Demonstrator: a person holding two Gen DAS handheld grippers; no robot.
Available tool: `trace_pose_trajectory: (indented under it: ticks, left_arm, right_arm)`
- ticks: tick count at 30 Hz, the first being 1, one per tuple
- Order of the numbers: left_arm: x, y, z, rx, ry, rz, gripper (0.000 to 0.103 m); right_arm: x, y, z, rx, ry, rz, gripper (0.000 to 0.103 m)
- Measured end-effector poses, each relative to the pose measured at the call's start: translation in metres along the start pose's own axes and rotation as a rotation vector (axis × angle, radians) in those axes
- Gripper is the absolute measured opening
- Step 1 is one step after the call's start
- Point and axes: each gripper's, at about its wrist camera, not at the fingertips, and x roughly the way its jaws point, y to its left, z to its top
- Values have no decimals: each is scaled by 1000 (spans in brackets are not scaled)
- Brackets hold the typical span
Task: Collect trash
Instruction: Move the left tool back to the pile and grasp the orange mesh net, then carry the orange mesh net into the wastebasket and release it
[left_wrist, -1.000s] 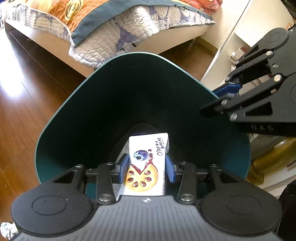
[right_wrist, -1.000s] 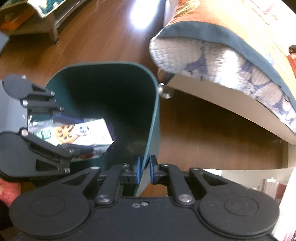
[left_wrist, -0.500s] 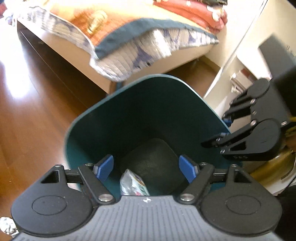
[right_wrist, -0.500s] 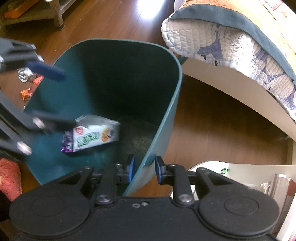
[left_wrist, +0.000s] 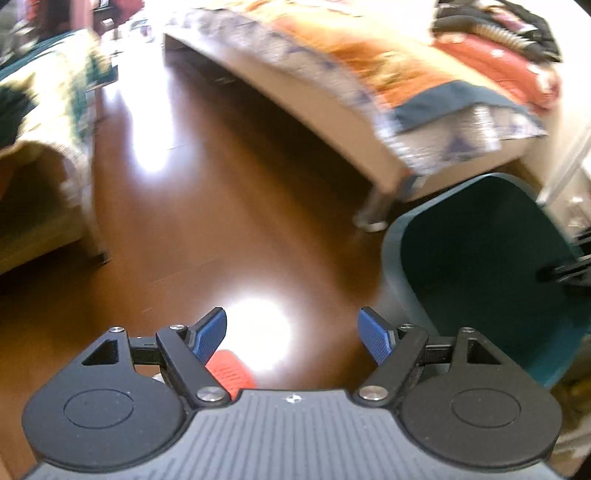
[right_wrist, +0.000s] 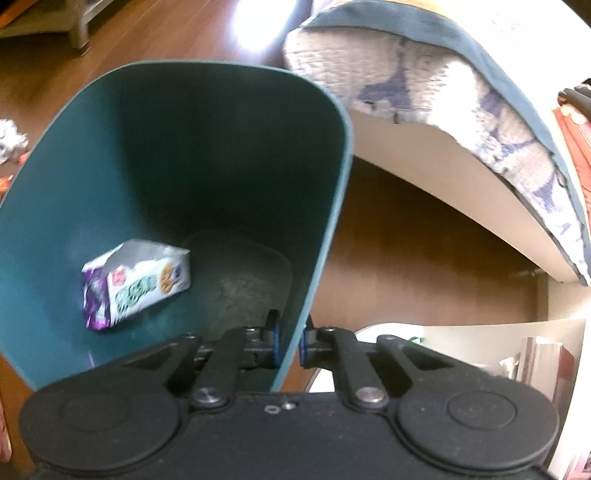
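Observation:
My right gripper (right_wrist: 288, 345) is shut on the near wall of the dark green trash bin (right_wrist: 207, 122) and holds it tilted. A white and purple cookie wrapper (right_wrist: 136, 282) lies inside the bin against its left wall. My left gripper (left_wrist: 293, 336) is open and empty, over the wooden floor, left of the bin (left_wrist: 476, 266). A red piece of trash (left_wrist: 231, 373) lies on the floor just under its left finger. The left wrist view is blurred.
A bed with an orange and blue quilt (left_wrist: 424, 92) stands behind the bin; one bed leg (left_wrist: 373, 210) is near the bin's rim. A low bench (left_wrist: 44, 155) stands at left. Crumpled foil (right_wrist: 9, 142) lies on the floor left of the bin. White furniture (right_wrist: 480, 343) stands at right.
My left gripper opened and let the cookie wrapper drop into the bin, then swung left, away from the bin, over the floor. My right gripper keeps its hold on the bin wall.

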Motion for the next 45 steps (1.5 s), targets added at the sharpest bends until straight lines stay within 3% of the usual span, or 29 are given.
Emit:
trace_pose_trajectory:
  ticks: [6, 13, 18, 26, 27, 28, 29, 30, 31, 35, 41, 45]
  left_arm:
    - [44, 37, -29, -17, 100, 105, 78]
    - [96, 42, -53, -17, 191, 72, 78]
    - [159, 62, -55, -162, 328, -30, 78]
    - [212, 77, -67, -215, 432, 28, 76]
    - [214, 77, -69, -217, 433, 31, 75]
    - [214, 77, -71, -218, 429, 35, 67]
    - [214, 76, -72, -220, 428, 38, 55]
    - [214, 76, -73, -228, 432, 41, 48]
    - [215, 74, -73, -233, 437, 43, 33]
    - [211, 71, -74, -224, 417, 72, 14]
    - [180, 62, -59, -218, 352, 64, 12]
    - [127, 25, -31, -101, 228, -56, 12]
  right_arm:
    - [4, -22, -1, 90, 13, 21, 0]
    - [4, -46, -24, 154, 65, -41, 2]
    - [2, -45, -36, 177, 94, -41, 4]
    - [-2, -45, -36, 184, 96, -27, 7]
    - [-2, -45, -36, 183, 96, -22, 7]
    - [-3, -46, -36, 183, 96, -17, 8]
    - [-3, -44, -35, 175, 97, -18, 8]
    - [-3, -43, -35, 168, 94, -22, 7]
    - [-2, -43, -33, 173, 90, -24, 7]
    - [2, -48, -30, 194, 66, -51, 5]
    - [9, -65, -25, 263, 48, -26, 6]
    - [9, -63, -20, 235, 36, -38, 5]
